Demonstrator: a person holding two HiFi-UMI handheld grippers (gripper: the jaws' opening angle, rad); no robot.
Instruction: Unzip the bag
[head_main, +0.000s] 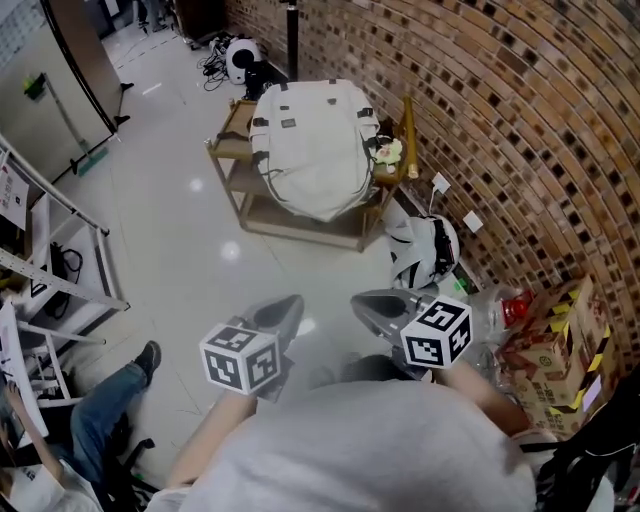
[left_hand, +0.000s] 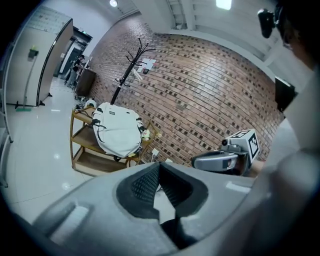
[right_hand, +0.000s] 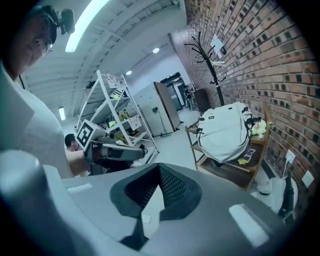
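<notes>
1. Upper centre of the head view: white bag (head_main: 312, 150), propped upright on a wooden shelf cart (head_main: 232, 190) beside the brick wall (head_main: 520, 120). Looks zipped up, judging from its smooth closed front; zipper pull too small to make out.
2. Lower centre of the same view: left gripper (head_main: 288, 310) and right gripper (head_main: 368, 303), side by side over bare floor (head_main: 180, 250), both well apart from the bag and pointing roughly toward it.
3. Left gripper view: jaws pressed together, tips meeting, nothing between them. Shows the bag small, left of centre, far beyond the tips.
4. Right gripper view: jaws likewise drawn narrow and empty. Shows the bag right of centre on its cart, a coat stand (right_hand: 212, 60) behind it.
5. Step in hand, as a judgement: the approach only. No contact with the bag, no unzipping begun.
6. Next move, as a judgement: calls for closing the gap to the cart and locating the zipper pull along the bag's seam. Then requires parting one pair of jaws to pinch the pull, and setting the other gripper on the fabric nearby to steady the soft bag against the tug.
</notes>
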